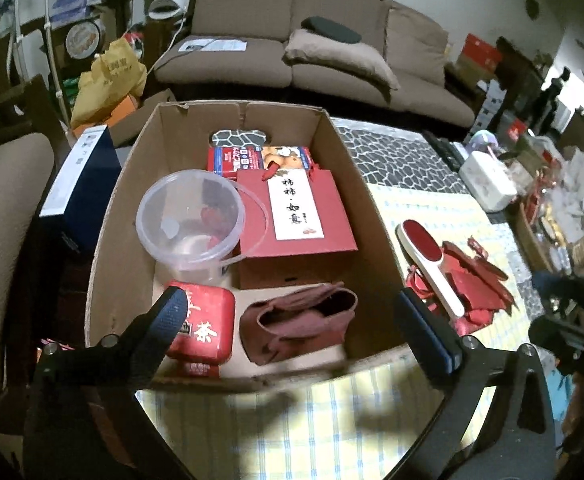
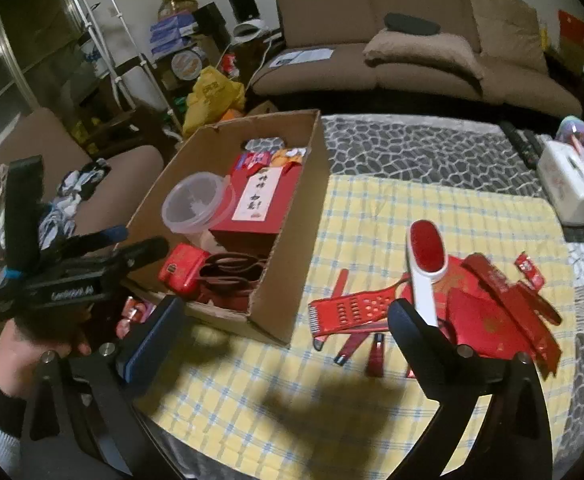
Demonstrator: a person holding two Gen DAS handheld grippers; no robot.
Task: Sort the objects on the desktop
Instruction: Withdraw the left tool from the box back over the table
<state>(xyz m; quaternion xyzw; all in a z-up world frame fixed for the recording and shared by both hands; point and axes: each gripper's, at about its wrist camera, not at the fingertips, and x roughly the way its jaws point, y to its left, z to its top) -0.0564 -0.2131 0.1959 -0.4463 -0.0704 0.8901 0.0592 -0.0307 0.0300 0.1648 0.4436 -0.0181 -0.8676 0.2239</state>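
A cardboard box point(image 1: 371, 216) point(image 2: 292, 216) stands on the yellow checked cloth point(image 2: 371, 216). In it lie a clear plastic tub point(image 1: 190, 216), a red gift bag point(image 1: 295, 216), a red tea tin point(image 1: 204, 328), a maroon pouch point(image 1: 299, 324) and a snack box point(image 1: 260, 158). My left gripper point(image 1: 288, 320) is open and empty above the box's near edge. My right gripper point(image 2: 284, 332) is open and empty above the cloth. Right of the box lie a red-and-white lint brush point(image 2: 425, 264), a red grater point(image 2: 351, 312) and red paper pieces point(image 2: 499, 304).
A brown sofa point(image 2: 411, 52) stands behind the table. A white tissue box point(image 2: 569, 188) sits at the table's right edge. A blue box point(image 1: 80, 188) stands left of the cardboard box. The left gripper and hand show at the left in the right wrist view point(image 2: 68, 276).
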